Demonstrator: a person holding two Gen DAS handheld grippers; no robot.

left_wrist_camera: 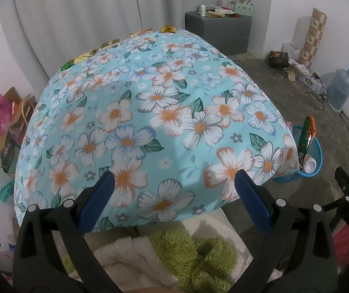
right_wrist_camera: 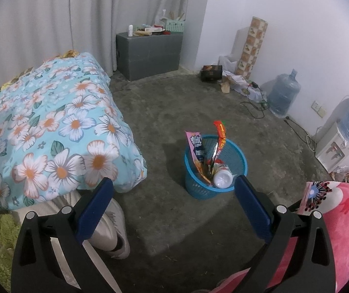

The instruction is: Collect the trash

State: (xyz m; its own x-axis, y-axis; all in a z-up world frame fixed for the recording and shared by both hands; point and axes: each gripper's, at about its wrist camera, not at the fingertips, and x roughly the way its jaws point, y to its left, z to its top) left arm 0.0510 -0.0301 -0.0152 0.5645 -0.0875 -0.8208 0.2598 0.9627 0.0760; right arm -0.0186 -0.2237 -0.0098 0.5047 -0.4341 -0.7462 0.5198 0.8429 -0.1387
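Bed [left_wrist_camera: 150, 112] with the blue floral cover fills pretty much everything ahead of the left gripper [left_wrist_camera: 174, 188], whose fingers [left_wrist_camera: 106, 183] are spread wide with nothing between them, hovering over the near edge of the cover. Concrete floor [right_wrist_camera: 174, 92] takes up the stretch beyond the right gripper [right_wrist_camera: 174, 193], and its blue fingers [right_wrist_camera: 245, 188] are released too, gaping and empty. Just past the right finger of that gripper sits the blue basket [right_wrist_camera: 237, 156], standing on the floor just beside the bed's corner. That's where the trash is: a pink wrapper [right_wrist_camera: 196, 146] and a red and green wrapper [right_wrist_camera: 219, 136] stick up out of it, and a white bottle [right_wrist_camera: 222, 177] lies tilted against the near rim. More wrappers [left_wrist_camera: 86, 55] lie in a row along the far edge of the bed, way out ahead of the left fingers, gold and green ones as far as I can make out. Grey box [right_wrist_camera: 150, 53] stands against the curtain well beyond both, and a water jug [right_wrist_camera: 283, 95] sits off to the right by the wall.
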